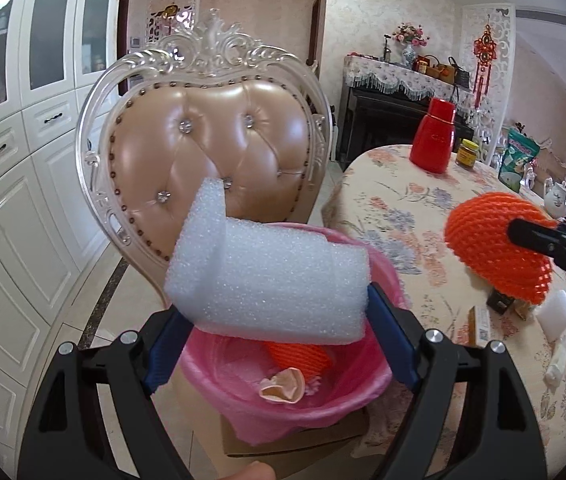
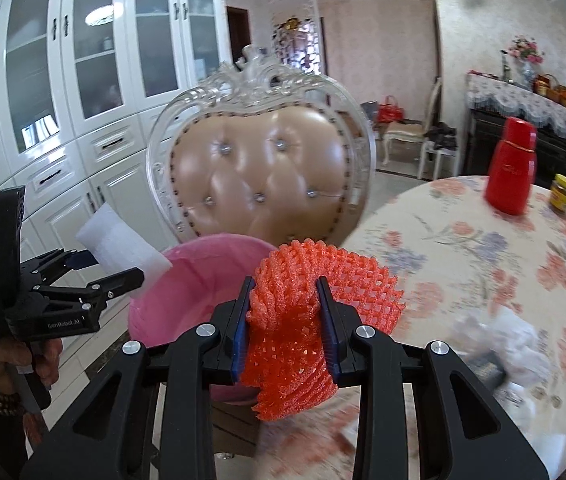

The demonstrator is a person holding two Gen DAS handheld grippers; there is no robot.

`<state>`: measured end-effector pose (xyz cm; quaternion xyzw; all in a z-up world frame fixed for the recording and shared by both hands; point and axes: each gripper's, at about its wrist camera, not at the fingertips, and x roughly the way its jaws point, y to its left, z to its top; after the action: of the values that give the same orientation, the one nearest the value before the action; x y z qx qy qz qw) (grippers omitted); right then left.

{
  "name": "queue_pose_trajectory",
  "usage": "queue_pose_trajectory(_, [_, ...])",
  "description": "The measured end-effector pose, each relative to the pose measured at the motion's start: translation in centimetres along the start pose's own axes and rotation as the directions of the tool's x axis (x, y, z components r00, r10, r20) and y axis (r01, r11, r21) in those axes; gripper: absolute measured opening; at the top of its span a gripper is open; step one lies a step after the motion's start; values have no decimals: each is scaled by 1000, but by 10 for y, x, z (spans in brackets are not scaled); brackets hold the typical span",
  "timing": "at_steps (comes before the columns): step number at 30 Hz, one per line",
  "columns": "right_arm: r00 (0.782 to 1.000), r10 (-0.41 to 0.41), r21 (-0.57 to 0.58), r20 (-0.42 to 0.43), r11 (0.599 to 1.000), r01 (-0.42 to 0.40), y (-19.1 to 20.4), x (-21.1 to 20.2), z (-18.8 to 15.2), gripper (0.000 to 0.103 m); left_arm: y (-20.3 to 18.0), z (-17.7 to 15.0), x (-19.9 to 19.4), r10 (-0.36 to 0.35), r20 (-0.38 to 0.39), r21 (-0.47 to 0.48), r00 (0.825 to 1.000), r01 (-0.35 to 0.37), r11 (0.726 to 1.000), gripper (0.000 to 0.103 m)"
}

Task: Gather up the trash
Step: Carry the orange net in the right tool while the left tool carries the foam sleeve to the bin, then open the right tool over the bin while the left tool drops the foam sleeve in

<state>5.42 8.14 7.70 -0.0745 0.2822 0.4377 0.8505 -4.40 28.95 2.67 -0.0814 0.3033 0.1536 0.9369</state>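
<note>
left tool [image 1: 271, 332]: clamped on white foam sheet [image 1: 267, 280] above pink-lined bin [image 1: 347, 396] | bin: orange net, crumpled scrap inside | right tool [image 1: 523, 236]: grips orange foam net [image 1: 491, 248] over desk [image 1: 403, 216]

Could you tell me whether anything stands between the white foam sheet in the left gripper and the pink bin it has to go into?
Nothing visible does. The left gripper holds the white foam sheet directly over the open mouth of the pink bin, which already contains an orange foam net and a crumpled scrap, with room left.
</note>
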Motion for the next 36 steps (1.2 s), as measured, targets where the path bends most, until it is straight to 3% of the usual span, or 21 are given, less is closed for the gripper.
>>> queue_pose_trajectory(13, [993,87,-25,-82,996,-89,39,66,8,31,28,-1,-3,23,-2,-28,1000,-23,999,81])
queue_pose_trajectory(16, [990,103,-32,-100,994,-107,46,79,10,35,31,-1,-3,27,-3,-30,1000,-27,999,81])
queue_pose_trajectory(19, [989,98,-32,-115,994,-103,48,88,11,45,35,-1,-4,32,0,-37,999,-32,999,81])
queue_pose_trajectory(21, [989,92,-29,-119,995,-96,47,91,10,58,38,-1,-4,35,-1,-41,999,-35,999,81])
queue_pose_trajectory(31, [993,35,-5,-111,999,-36,29,79,6,61,37,-1,8,21,-16,-44,1000,-22,999,81])
queue_pose_trajectory(36, [996,-4,5,-94,1000,4,15,59,-1,67,27,4,21,-1,-29,-35,1000,0,999,84])
